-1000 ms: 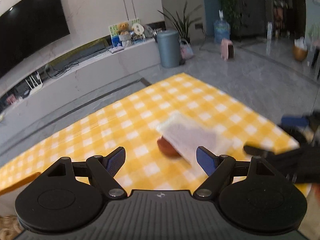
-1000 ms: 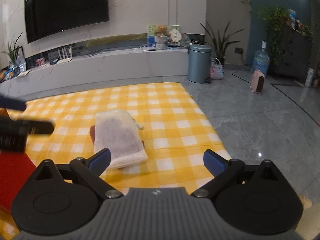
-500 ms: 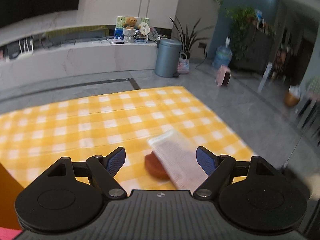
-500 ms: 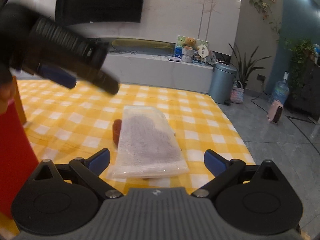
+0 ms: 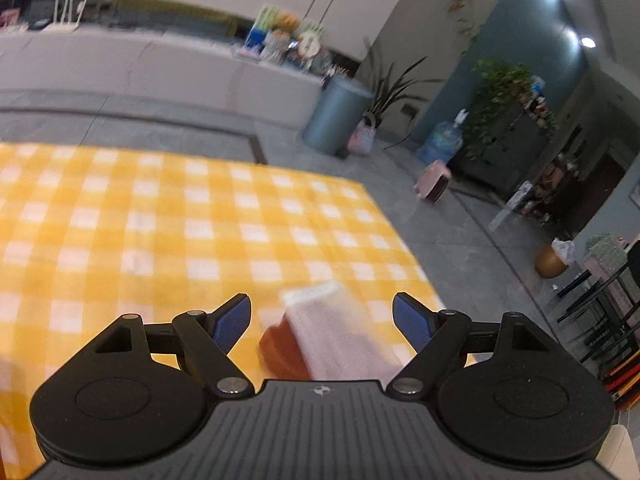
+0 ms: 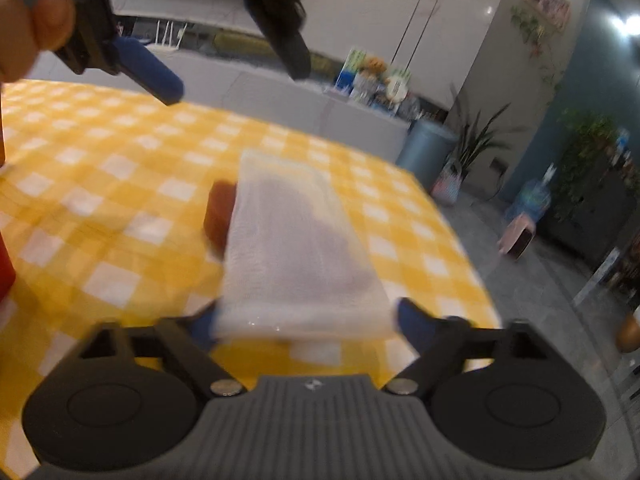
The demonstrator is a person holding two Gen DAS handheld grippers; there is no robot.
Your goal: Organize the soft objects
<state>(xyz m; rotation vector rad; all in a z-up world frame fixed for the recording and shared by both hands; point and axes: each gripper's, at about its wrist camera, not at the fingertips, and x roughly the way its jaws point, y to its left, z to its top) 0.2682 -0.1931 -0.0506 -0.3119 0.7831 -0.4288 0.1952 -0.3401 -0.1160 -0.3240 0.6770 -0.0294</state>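
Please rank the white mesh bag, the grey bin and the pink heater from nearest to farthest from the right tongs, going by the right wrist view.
From the right tongs:
1. White mesh bag, right between the fingers, on the checked cloth.
2. Grey bin, beyond the cloth's far edge.
3. Pink heater, off right on the floor; too close to the bin to call.

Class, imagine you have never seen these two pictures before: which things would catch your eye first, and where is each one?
The yellow-and-white checked cloth fills the middle of both views. On it, near the right edge, lies a white mesh pouch with a reddish-brown object poking out at its left side. The right tongs stand open at the pouch's near end, and the left tongs, also open, hover above it.
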